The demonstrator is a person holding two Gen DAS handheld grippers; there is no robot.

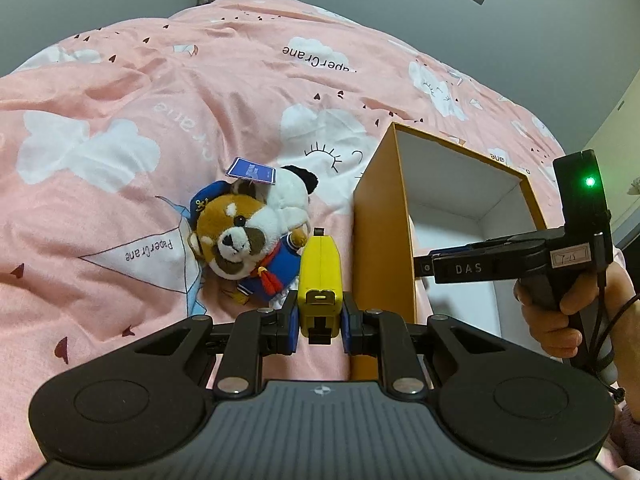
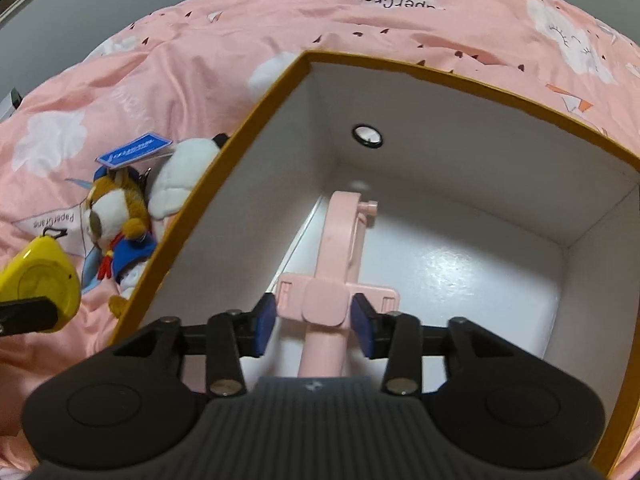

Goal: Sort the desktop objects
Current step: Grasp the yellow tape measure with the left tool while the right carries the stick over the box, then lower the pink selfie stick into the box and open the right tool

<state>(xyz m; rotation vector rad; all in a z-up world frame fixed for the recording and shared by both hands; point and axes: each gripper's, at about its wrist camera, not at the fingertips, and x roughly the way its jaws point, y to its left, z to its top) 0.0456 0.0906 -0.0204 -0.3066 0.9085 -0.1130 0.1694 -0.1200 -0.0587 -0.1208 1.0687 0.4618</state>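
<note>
An orange box with white inner walls sits open-topped on a bed covered by a pink quilt printed with white clouds. Inside the box lies a pink selfie stick, its long axis running from the near wall toward the far corner, the phone clamp at the near end; a small round silver disc sits against the far wall. The rest of the box floor is bare and glossy. The right claw reaches down into the box with its blue pads standing apart on either side of the stick's clamp, not pressing it. Left of the box, the left claw is clamped on a yellow tape measure, held above the quilt just beside the box's left wall, its long axis pointing away from the camera. Farther left of the box, a plush raccoon in a blue sailor outfit lies on the quilt with a blue tag, touching a white plush behind it. Beyond the box's far rim the quilt lies open.
</note>
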